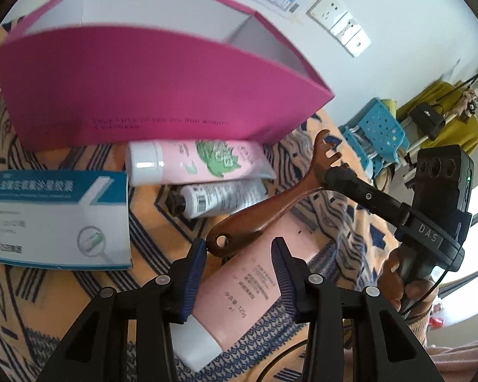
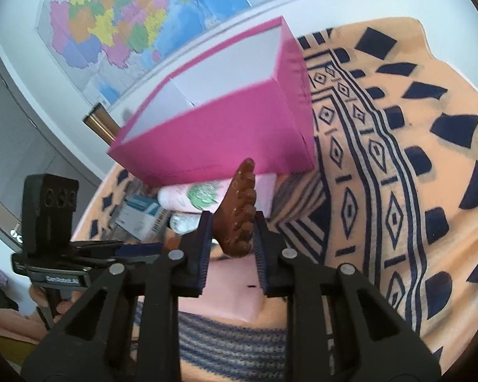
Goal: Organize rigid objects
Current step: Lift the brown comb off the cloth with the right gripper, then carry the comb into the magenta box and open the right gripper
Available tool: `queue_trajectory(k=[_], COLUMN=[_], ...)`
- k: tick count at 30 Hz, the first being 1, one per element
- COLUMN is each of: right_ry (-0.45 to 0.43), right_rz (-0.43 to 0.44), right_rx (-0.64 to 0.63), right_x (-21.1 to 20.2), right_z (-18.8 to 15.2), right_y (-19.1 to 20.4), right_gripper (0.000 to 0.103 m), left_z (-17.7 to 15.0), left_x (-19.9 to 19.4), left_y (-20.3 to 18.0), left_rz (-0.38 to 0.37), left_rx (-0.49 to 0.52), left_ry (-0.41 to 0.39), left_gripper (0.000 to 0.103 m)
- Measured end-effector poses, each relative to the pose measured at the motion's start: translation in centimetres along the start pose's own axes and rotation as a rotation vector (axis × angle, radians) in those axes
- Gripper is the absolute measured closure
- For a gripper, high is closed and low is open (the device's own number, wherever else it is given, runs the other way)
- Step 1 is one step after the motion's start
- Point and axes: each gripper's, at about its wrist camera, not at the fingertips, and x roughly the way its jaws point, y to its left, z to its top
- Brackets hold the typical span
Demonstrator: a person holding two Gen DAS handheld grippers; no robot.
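A brown wooden comb [image 1: 271, 207] lies slanted over the patterned cloth, its toothed head up at the right. My right gripper [image 2: 232, 222] is shut on that head [image 2: 239, 219]; in the left wrist view it [image 1: 334, 175] reaches in from the right. A large pink tube [image 1: 248, 283] lies lengthwise between the blue pads of my left gripper [image 1: 239, 254], which press on its two sides. The comb's holed handle end [image 1: 220, 242] rests by my left fingertip. An open magenta box [image 1: 143, 89] with a white inside stands behind.
In front of the box lie a pink tube with a green print [image 1: 200, 162], a small white tube [image 1: 220, 197] and a blue-and-white carton [image 1: 60, 219]. A blue plastic basket [image 1: 382, 130] stands at the right. The orange patterned cloth [image 2: 398, 159] stretches to the right of the box.
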Motion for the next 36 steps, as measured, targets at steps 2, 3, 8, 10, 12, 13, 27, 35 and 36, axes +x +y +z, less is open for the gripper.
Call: queue_trajectory(k=[2,3,8,10,12,13,27,35,36], right_ry=[-0.022,-0.033,-0.069,-0.074,-0.066,-0.061,-0.177,-0.196,-0.202], right_rz=[0.017,0.036,0.081,0.080,0.092,0.099,0.206,0.260,0.255], right_rx=[-0.008,-0.014,-0.066,-0.077,-0.073,-0.069,-0.015,0.042,0.047], right_x=[-0.6,-0.8,-0.7,-0.3,0.3,0.4,-2.1,-2.2,-2.2], right_z=[0.6,1.2,3.4,4.1,4.4,4.4,7.5,9.2,9.4], right_y=[0.6,1.0,3.2,3.5,3.5,3.4,3.9,3.6,3.5], right_gripper=[0.080,0.085,0.088,0.088,0.088,0.088,0.088,0.088,0.088], left_z=[0.6,0.8,3.1,3.5,3.4,3.2,2.2,5.9,6.3], left_x=[-1.2,-1.6,-4.0,-4.2,-3.9,-3.4,-1.7,-4.6,-5.0], left_y=[-0.5,-0.7,-2.7,-2.7,-2.3,-2.0,-1.2,-3.3,-3.7], left_rz=[-0.024,-0.036,-0.040,-0.015,-0.015,-0.010,0.008,-0.004,0.001], left_rx=[0.012,0.017,0.092,0.105,0.116,0.120,0.113,0.153,0.161], left_ry=[-0.028,-0.036,-0.120,-0.138,-0.124,-0.112,-0.081,-0.179,-0.187], left_gripper=[0.068,0.068,0.068,0.068,0.068,0.067,0.048,0.067,0.067])
